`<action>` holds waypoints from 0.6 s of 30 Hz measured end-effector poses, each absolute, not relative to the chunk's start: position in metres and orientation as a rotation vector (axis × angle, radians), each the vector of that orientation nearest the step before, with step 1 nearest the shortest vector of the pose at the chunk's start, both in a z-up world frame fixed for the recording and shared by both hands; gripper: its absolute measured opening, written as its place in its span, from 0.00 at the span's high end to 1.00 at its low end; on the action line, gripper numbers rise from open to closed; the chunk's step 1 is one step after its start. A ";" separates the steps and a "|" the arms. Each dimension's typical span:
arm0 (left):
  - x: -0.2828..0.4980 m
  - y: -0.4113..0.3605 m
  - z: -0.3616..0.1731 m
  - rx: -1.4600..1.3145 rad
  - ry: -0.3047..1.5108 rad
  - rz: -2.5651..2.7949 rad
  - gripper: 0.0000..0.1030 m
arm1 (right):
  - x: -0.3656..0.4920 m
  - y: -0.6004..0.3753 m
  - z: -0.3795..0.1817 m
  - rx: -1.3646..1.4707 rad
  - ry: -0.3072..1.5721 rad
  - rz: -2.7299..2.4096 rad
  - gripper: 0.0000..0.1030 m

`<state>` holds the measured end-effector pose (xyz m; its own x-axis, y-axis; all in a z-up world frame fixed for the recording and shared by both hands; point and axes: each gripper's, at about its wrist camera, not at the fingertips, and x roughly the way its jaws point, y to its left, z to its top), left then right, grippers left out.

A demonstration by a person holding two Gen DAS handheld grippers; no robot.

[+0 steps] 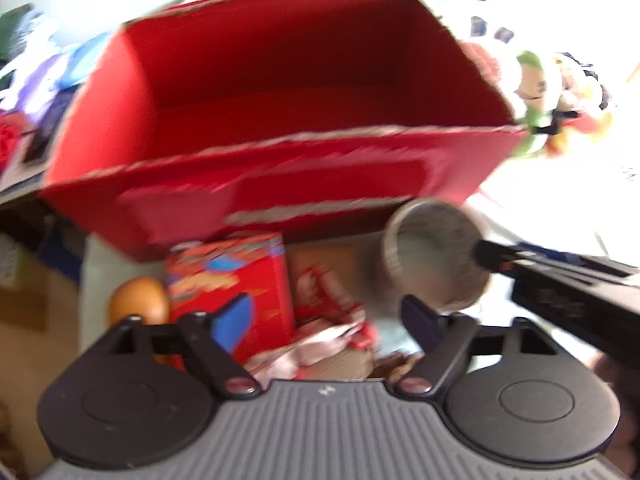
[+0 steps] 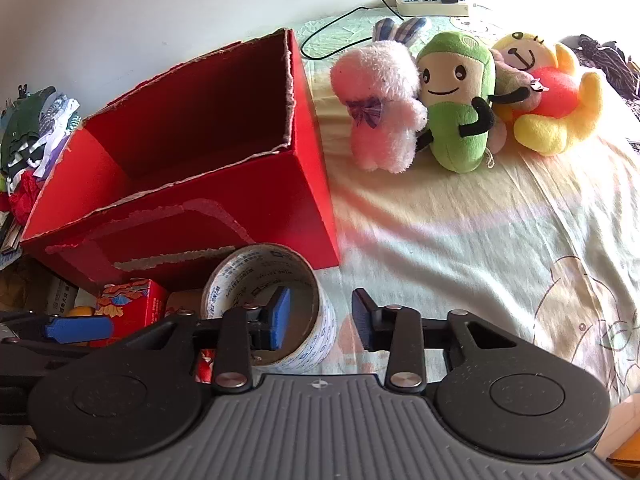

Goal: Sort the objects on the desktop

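White printed tape roll [image 2: 269, 308], upright.

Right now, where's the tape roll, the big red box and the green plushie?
tape roll [image 2: 320, 320]: right wrist view, printed outer side.
red box [image 2: 308, 184]: right wrist view, right outer wall.
green plush toy [image 2: 460, 136]: right wrist view, green belly.

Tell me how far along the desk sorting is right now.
Nothing looks sorted yet: the red box shows bare inside. In hand: the right tool straddles the tape roll wall, not closed. Left tool is open. Still out: small red carton, orange ball, crumpled wrapper.
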<state>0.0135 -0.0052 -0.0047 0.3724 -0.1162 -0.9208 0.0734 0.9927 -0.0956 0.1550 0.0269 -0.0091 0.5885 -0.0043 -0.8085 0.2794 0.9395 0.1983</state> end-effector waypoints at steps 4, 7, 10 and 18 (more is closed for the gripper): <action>0.025 -0.019 -0.013 -0.028 1.207 -0.192 0.50 | 0.163 0.019 -0.016 0.344 0.952 -0.135 0.80; 0.030 -0.020 -0.018 -0.054 1.215 -0.217 0.52 | 0.166 0.013 -0.019 0.368 0.958 -0.126 0.82; 0.036 -0.023 -0.022 -0.075 1.232 -0.230 0.54 | 0.167 0.009 -0.023 0.395 0.969 -0.109 0.82; 0.043 -0.029 -0.030 -0.102 1.268 -0.283 0.79 | 0.162 0.007 -0.024 0.407 0.968 -0.066 0.89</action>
<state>0.0434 -0.0286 -0.0297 0.2692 -0.2649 -0.9259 0.1533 0.9610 -0.2303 0.1624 0.0070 -0.0240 0.5710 0.1252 -0.8114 0.2338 0.9226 0.3068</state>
